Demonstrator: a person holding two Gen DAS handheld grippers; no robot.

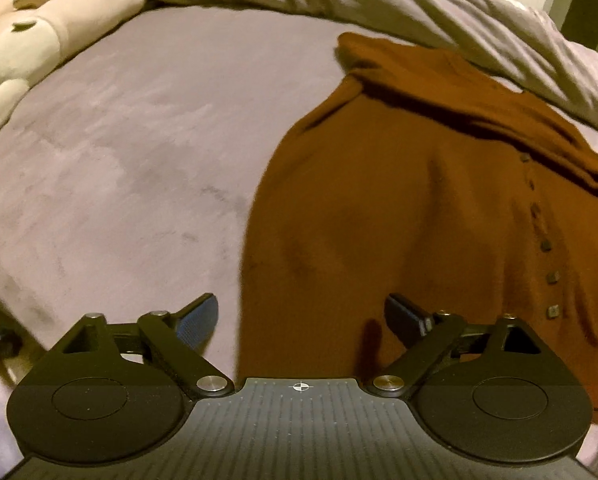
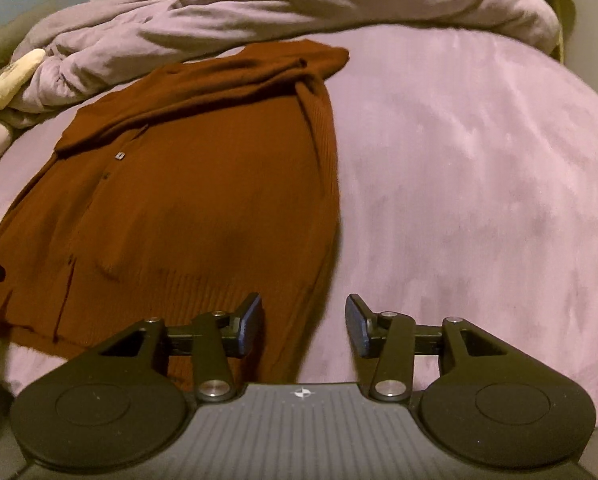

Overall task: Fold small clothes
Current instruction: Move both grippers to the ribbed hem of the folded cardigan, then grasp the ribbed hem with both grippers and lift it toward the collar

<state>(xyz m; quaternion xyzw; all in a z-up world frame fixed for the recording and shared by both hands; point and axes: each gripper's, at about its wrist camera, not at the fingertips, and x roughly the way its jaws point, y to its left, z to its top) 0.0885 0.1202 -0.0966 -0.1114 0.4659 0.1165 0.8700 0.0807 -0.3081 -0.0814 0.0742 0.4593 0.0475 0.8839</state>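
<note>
The left gripper (image 1: 301,320) is hanging wide open and empty over the near left edge of the rust-brown cardigan (image 1: 419,220); the right gripper (image 2: 303,326) is gaping partway, gripping nothing, above its right edge (garment lying buttoned on the lilac bedsheet (image 2: 479,180))

We saw both views dim and warm-tinted, with grainy softness throughout. The fisheye lenses bowed the bed (image 2: 479,160) into a dome and darkened the corners. Motion blur smeared the brown cardigan (image 1: 399,220) and the plush toy (image 1: 39,40). Soft shadows lay under the cardigan's folds, and we noticed no strong glare.
</note>
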